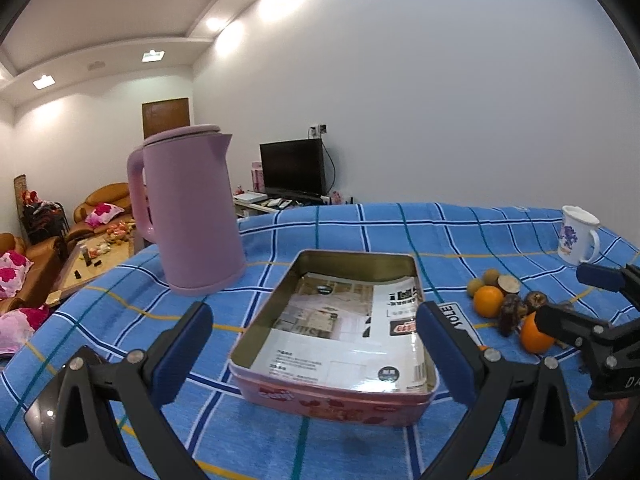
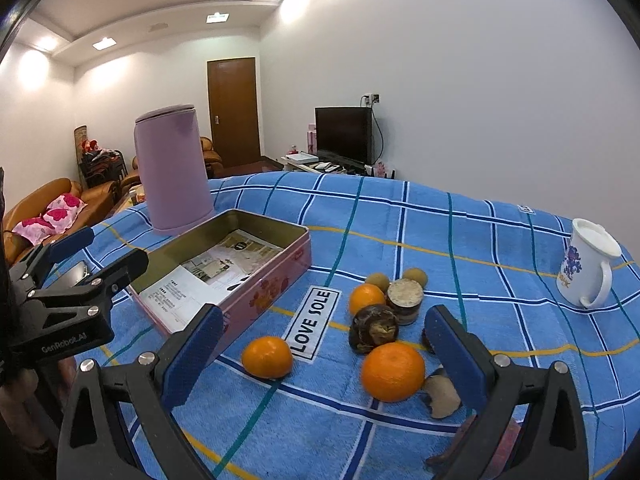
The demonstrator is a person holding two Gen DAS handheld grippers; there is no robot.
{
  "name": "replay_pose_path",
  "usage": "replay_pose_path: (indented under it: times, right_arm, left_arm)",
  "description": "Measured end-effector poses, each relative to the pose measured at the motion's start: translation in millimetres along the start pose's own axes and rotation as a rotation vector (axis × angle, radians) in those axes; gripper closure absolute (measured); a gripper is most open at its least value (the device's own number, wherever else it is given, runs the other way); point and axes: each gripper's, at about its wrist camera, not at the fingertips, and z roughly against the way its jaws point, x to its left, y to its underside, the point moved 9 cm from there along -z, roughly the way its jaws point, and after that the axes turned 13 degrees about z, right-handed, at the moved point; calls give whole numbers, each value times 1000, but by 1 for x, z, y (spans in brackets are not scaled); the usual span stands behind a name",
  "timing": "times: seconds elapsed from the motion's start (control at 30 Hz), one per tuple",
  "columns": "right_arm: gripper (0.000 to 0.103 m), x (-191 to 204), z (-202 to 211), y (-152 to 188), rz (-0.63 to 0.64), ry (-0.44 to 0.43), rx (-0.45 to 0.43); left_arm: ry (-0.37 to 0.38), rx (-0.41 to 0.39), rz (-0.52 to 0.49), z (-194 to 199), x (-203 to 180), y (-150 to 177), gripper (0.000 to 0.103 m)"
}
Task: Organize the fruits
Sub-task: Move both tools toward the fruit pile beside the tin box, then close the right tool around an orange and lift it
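A: Your left gripper (image 1: 316, 344) hangs over the near end of the tin (image 1: 276, 320), fingers spread wide, wider than the tin, gripping nothing.

B: And your right gripper (image 2: 324, 352)?

A: Also wide apart and empty. It hovers over the fruit, with one orange (image 2: 392, 371) between its fingers and another orange (image 2: 267, 357) near the left finger.

B: Where's the rest of the fruit?

A: All on the blue checked cloth (image 2: 460, 216), right of the tin. A third orange (image 2: 366, 298) sits farther back, touching a dark wrinkled fruit (image 2: 374, 330) and a cut brown piece (image 2: 405, 295). Two small tan fruits (image 2: 377, 281) lie behind those.

B: Anything in the tin?

A: Only printed paper (image 1: 340, 328) lining the bottom. A pink kettle (image 1: 188, 208) stands behind the tin, and a mug (image 2: 588, 268) stands far right.
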Motion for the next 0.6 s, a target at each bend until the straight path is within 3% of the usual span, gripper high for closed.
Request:
replay_pose_path:
  times: [0.17, 0.47, 0.5, 0.57, 0.6]
  right_arm:
    - [15, 11, -7, 1, 28, -23, 21]
    - [16, 26, -28, 3, 57, -64, 84]
    - [19, 28, -33, 5, 61, -70, 104]
    - [40, 32, -42, 10, 62, -94, 140]
    - [41, 34, -47, 13, 66, -99, 161]
  left_arm:
    - [-10, 7, 8, -2, 7, 0, 0]
    - [-16, 20, 10, -8, 10, 3, 0]
    - [-17, 23, 12, -9, 11, 4, 0]
    - [-19, 28, 15, -10, 12, 6, 0]
    - [-19, 30, 16, -10, 13, 6, 0]
